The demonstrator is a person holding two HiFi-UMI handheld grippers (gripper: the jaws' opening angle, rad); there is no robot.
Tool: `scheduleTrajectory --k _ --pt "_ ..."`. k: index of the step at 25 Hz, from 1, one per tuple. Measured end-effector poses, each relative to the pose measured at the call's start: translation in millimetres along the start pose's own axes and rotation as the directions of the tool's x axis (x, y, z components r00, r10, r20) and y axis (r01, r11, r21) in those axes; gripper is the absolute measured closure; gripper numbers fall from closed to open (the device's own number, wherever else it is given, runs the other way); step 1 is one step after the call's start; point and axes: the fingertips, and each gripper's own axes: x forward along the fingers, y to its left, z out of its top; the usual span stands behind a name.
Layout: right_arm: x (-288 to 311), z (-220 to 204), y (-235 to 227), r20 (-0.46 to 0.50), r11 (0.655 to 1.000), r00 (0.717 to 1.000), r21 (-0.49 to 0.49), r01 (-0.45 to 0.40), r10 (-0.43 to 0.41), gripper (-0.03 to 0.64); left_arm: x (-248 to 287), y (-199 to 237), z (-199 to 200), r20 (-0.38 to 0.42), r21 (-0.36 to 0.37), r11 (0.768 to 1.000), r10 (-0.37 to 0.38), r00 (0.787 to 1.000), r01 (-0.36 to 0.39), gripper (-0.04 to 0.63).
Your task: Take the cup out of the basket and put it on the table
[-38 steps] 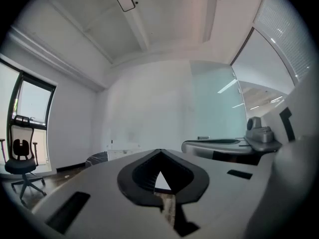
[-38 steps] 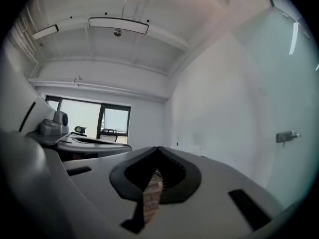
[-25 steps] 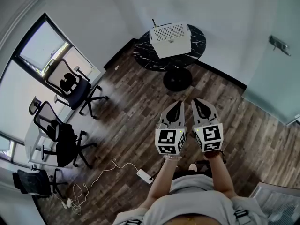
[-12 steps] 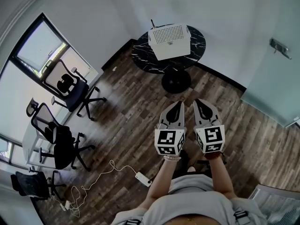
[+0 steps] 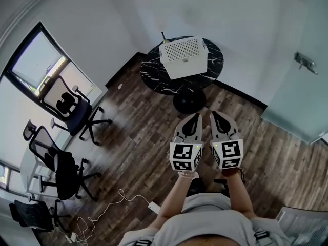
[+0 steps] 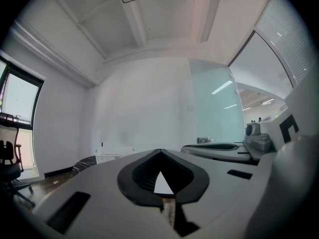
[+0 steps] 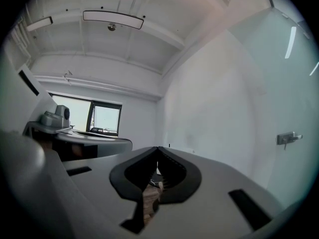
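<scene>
**Left gripper**: held out in front of the torso on an extended forearm, level, tip aimed at the table. Its marker cube faces up. In the left gripper view the jaw tips meet at a point, with only wall showing through the gap behind them. Closed, nothing held.

**Right gripper**: just beside the left one and parallel to it, with the same level, forward-pointing pose and its marker cube on top. In the right gripper view the jaws are pressed together with nothing between them.

**Table**: round, with a black marbled top on a single dark foot. It stands by the white wall, ahead of both grippers and apart from them.

**Basket**: white and perforated, resting on the table top and taking up much of it.

**Cup**: cannot be made out in any view. The basket's inside is not visible from here.

**Floor**: dark wood planks.

**Office chairs**: black, on castors, grouped at the left under the window.

**Cable**: white, lying loose on the floor to the person's left.

**Glass door**: at the right, with a metal handle.
</scene>
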Motion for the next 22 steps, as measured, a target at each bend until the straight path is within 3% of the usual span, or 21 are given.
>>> scheduleTrajectory --k 13,22 --pt "73 -2 9 0.0 0.996 0.996 0.001 0.088 -0.088 0.607 42 63 1 -0.003 0.011 0.995 -0.096 0.995 0.096 0.589" --pt "100 -9 22 -0.031 0.996 0.995 -0.008 0.089 -0.09 0.607 47 91 -1 -0.012 0.005 0.996 -0.088 0.996 0.088 0.59"
